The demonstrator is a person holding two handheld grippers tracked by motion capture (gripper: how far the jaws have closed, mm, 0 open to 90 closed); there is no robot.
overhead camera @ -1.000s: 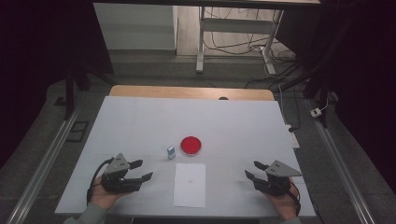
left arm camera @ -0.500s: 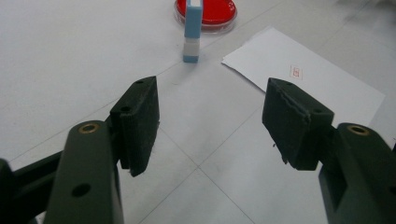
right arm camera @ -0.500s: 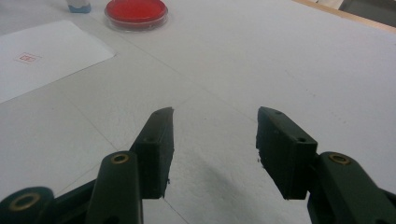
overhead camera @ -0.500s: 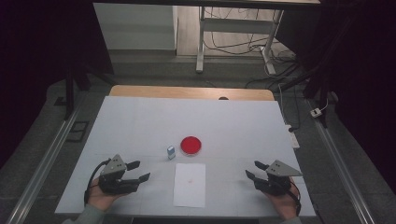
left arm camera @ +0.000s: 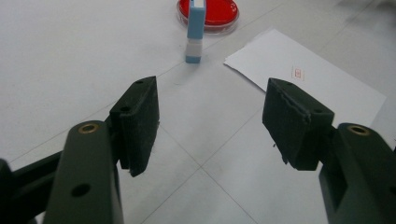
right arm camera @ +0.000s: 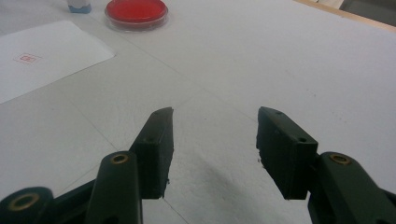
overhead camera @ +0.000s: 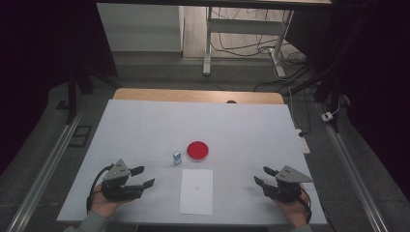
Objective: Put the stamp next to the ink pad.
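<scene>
A shallow round dish is sitting near the middle of the white surface, holding a flat red filling that is reaching almost to its clear rim. Just to its left a small blue-and-white stamp is standing upright, apart from the dish. A white paper sheet is lying flat on the near side of both, bearing a small red mark whose detail is too fine to read.

The left gripper is resting low at the near left, jaws spread and gripping nothing, pointing toward the stamp. The right gripper is resting at the near right, likewise spread and empty. Both forearms are being cut off by the bottom edge.
</scene>
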